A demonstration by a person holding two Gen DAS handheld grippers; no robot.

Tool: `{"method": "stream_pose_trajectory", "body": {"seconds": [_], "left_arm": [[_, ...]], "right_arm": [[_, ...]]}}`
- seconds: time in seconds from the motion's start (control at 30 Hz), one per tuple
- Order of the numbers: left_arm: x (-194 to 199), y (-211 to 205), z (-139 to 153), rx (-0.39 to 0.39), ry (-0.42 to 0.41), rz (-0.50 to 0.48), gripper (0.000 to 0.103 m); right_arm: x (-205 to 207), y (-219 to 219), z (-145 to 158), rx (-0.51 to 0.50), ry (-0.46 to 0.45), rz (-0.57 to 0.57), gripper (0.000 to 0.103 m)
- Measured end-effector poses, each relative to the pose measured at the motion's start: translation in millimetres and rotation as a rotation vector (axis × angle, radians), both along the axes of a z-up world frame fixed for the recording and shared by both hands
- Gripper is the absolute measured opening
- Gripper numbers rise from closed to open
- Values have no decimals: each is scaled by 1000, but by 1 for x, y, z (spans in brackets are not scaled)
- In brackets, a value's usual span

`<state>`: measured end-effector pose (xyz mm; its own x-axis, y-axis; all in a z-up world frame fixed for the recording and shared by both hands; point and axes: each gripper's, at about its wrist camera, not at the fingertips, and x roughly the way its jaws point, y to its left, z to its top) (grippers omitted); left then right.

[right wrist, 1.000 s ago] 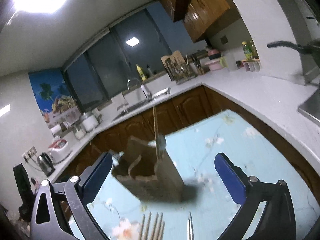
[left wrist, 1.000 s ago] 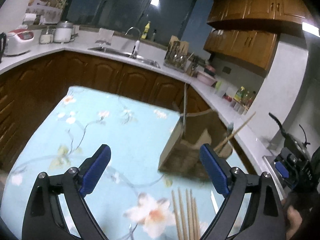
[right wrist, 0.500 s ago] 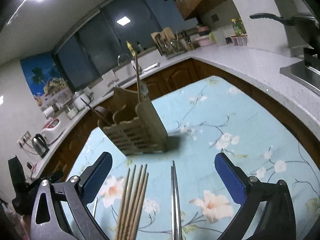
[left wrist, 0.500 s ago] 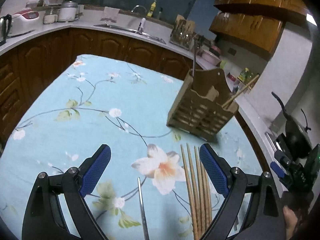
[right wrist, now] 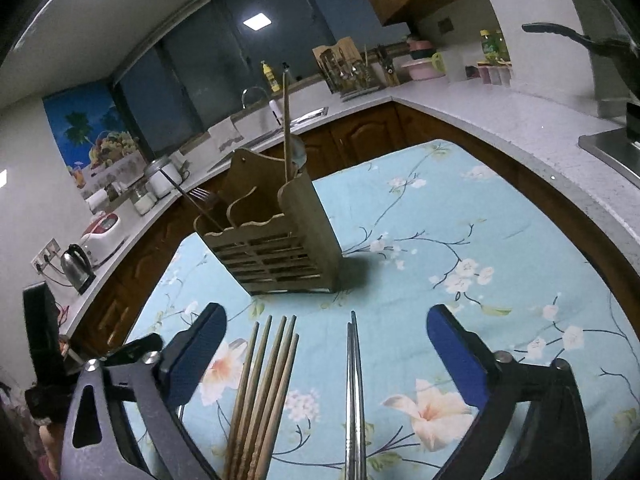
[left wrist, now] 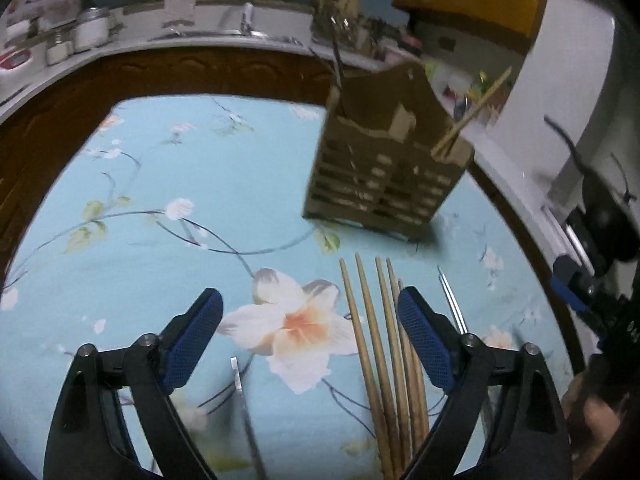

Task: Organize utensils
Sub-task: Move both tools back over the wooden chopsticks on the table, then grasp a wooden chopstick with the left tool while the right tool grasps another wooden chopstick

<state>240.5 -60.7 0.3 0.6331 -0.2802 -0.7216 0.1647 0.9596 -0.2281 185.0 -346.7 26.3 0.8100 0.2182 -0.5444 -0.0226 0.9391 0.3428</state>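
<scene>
Both the left hand-held gripper (left wrist: 310,334) and the right hand-held gripper (right wrist: 326,354) hover over the desk's (right wrist: 500,256) near edge, fingers spread, holding nothing. Wooden chopsticks (right wrist: 266,384) and metal chopsticks (right wrist: 354,392) lie loose before the wooden holder (right wrist: 280,236), which already contains a few utensils; most sorting seems left.

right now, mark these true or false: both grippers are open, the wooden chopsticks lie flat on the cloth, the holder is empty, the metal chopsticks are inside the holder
1. Both the left gripper and right gripper are open: true.
2. The wooden chopsticks lie flat on the tablecloth: true.
3. The wooden holder is empty: false, a fork and other utensils stand in it.
4. The metal chopsticks are in the holder: false, they lie on the cloth beside the wooden ones.
</scene>
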Motion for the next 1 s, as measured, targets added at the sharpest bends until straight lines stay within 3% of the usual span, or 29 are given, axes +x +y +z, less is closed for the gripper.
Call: {"method": "stream_pose_trajectory", "body": {"seconds": [0.13,0.2,0.37,0.47,0.6,0.7,0.83,1.0], "left_arm": [[20,-23,-20,40,61,-37,72],[28,-33,-29,58,86,-56,68],[39,-56,-56,160,143,-78,39],[28,-62,-58,256,85,-102,38],[11,-46,-57,280,77,-115,38],[-2,-23,-56,276,85,-112,38],[-13,6,-54,225,105,-101,37],[-11,21,-52,136,136,-76,37]], "right_arm": [[9,-3,-9,10,43,-7,73],[11,-4,-12,20,53,-11,72],[16,-3,-17,23,69,0,69],[22,5,-21,16,84,28,62],[35,27,-32,-17,133,86,50],[46,50,-51,-55,203,149,40],[61,75,-72,-114,268,201,20],[80,96,-78,-158,270,213,18]]}}
